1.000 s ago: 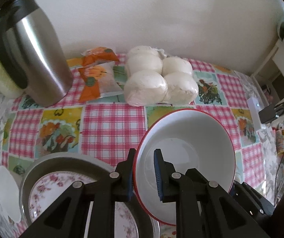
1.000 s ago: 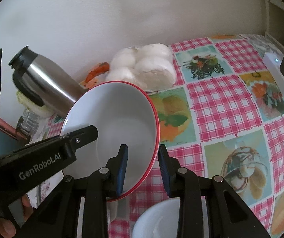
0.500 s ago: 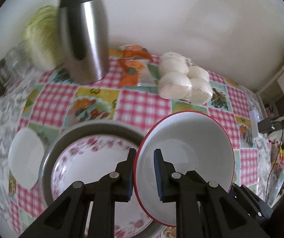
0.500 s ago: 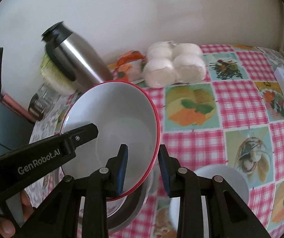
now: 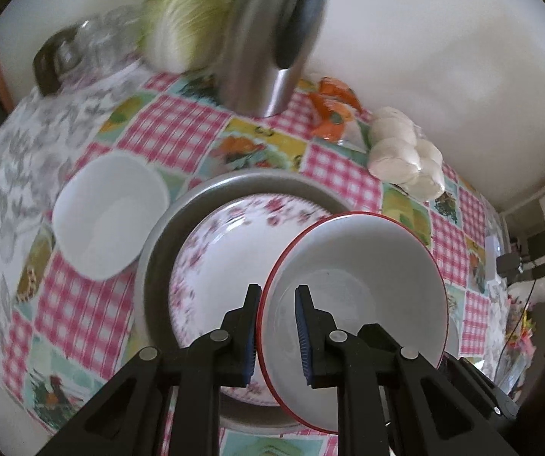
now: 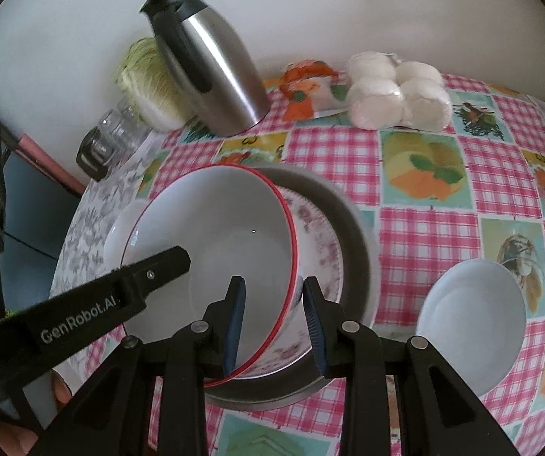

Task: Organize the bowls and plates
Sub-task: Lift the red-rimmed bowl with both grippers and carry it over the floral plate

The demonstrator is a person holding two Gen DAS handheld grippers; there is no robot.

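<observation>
- Checked pink cloth with food pictures covers the worktop (image 6: pixel 424 228), which meets a plain pale wall.
- Both claws clamp 1 red-rimmed bowl (image 5: pixel 356 288): the left claw (image 5: pixel 278 326) grips its rim at 9 o'clock, the right claw (image 6: pixel 274 323) grips the opposite edge.
- That bowl hangs tilted over a flowered plate (image 5: pixel 219 243), which lies inside a grey pan (image 5: pixel 158 254).
- 2 plain white bowls sit on the cloth: 1 (image 5: pixel 108 216) at the pan's 10 o'clock, another (image 6: pixel 470 323) at its 3 o'clock.
- A steel jug (image 6: pixel 215 76), a cabbage (image 6: pixel 150 79) and wrapped white buns (image 6: pixel 398 91) stand at 12 o'clock.
</observation>
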